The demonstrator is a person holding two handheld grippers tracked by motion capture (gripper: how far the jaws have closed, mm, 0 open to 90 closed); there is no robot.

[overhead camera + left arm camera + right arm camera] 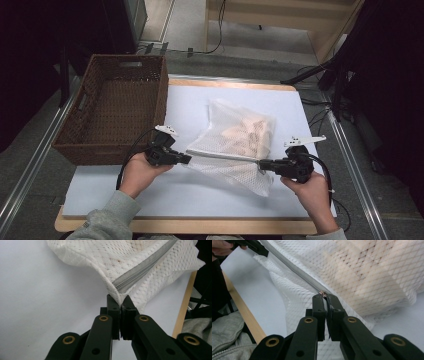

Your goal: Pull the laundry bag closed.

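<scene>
No readable text, labels or signs anywhere

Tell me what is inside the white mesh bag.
Through the white mesh zip bag, pale beige pieces show as soft shapes. The netting blurs them, so what they are, and how many, cannot be told.

the mesh bag [235,145] is white, a fine diamond net all over, with pale peach-tan contents [250,132] showing through. its zipper [220,156] is a grey band, with a small coppery pull [322,293]. both the left gripper [189,159] and right gripper [261,164] are black, with brass-coloured rivets along the arms. the basket [80,145] is dark brown wicker weave. the table [150,195] top is white, edged in light wood. the sleeves [107,220] are heather grey.
</scene>
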